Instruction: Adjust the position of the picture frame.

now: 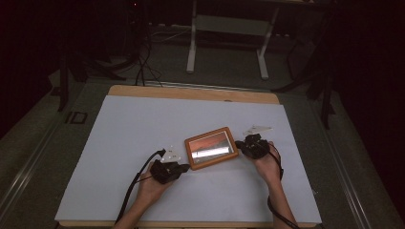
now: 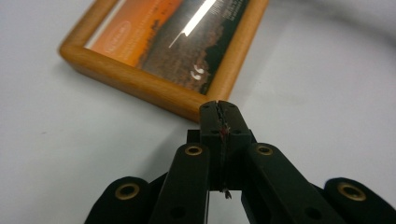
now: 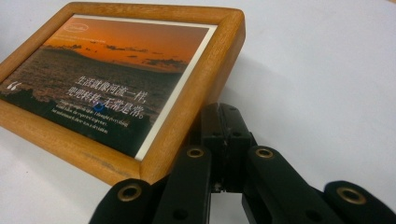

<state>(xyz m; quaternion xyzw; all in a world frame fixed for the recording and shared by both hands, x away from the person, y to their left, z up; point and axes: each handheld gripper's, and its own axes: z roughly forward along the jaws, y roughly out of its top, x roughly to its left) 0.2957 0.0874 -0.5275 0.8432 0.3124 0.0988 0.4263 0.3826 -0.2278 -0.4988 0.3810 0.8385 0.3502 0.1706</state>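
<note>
At the bottom of the high view the person's forearms come in, and the left gripper (image 1: 184, 168), jaws pressed together with nothing between them, sits at lower centre with its tip against the near-left corner of the wooden picture frame (image 1: 211, 148). That frame lies flat at the middle of the white table sheet (image 1: 119, 143). Just right of it, the right gripper (image 1: 239, 145), jaws likewise closed and empty, meets the frame's right edge. To shift or square the frame well, I would push both closed tips gently against the wood, low and evenly, so it slides without tipping or twisting.
</note>
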